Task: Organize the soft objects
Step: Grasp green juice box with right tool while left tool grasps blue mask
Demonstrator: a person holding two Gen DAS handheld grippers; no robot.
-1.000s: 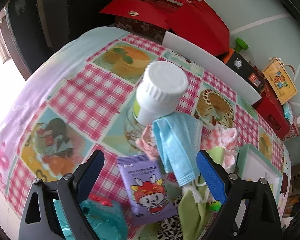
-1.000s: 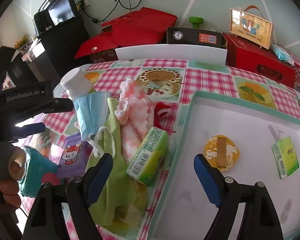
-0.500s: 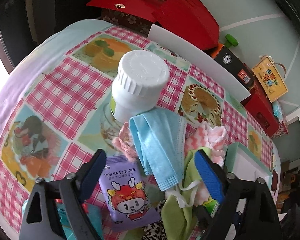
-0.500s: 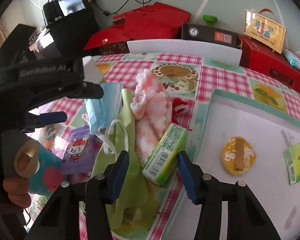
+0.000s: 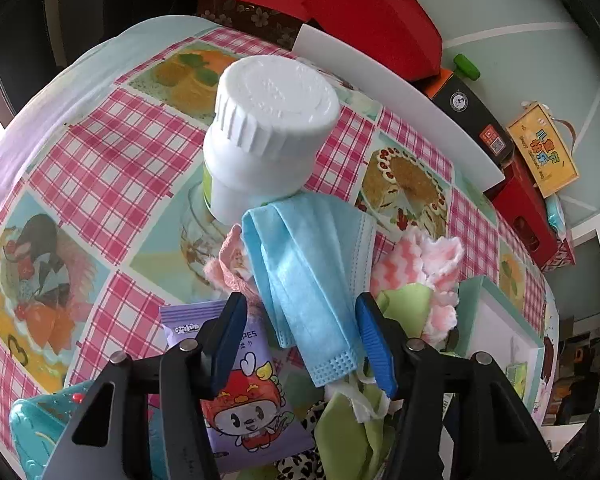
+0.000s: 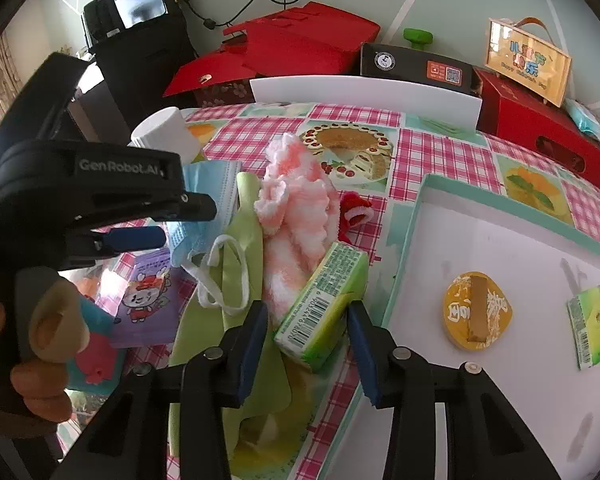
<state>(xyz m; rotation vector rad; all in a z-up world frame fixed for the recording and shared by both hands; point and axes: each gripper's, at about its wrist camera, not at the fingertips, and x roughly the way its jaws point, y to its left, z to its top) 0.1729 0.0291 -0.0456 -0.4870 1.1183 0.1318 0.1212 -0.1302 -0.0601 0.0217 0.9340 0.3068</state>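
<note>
A blue face mask point(image 5: 312, 280) lies draped over the pile, against a white-capped bottle point(image 5: 268, 136). My left gripper point(image 5: 300, 340) is open, its jaws on either side of the mask's lower end. A green tissue pack point(image 6: 324, 304) lies on a light green cloth point(image 6: 244, 280) beside a pink-white fluffy cloth point(image 6: 296, 216). My right gripper point(image 6: 308, 344) is open, its jaws on either side of the tissue pack, not pressing it. The mask also shows in the right wrist view point(image 6: 208, 208), with the left gripper point(image 6: 136, 236) above it.
A purple wipes packet point(image 5: 244, 392) and a teal pouch point(image 5: 40, 432) lie near the left gripper. A white tray point(image 6: 500, 240) at right holds a yellow round item point(image 6: 478, 308) and a green packet point(image 6: 590, 330). Red boxes point(image 6: 300, 48) and a white board point(image 6: 364, 96) stand behind.
Both grippers moved forward and narrowed. The left now straddles the blue mask; the right now straddles the green tissue pack.
</note>
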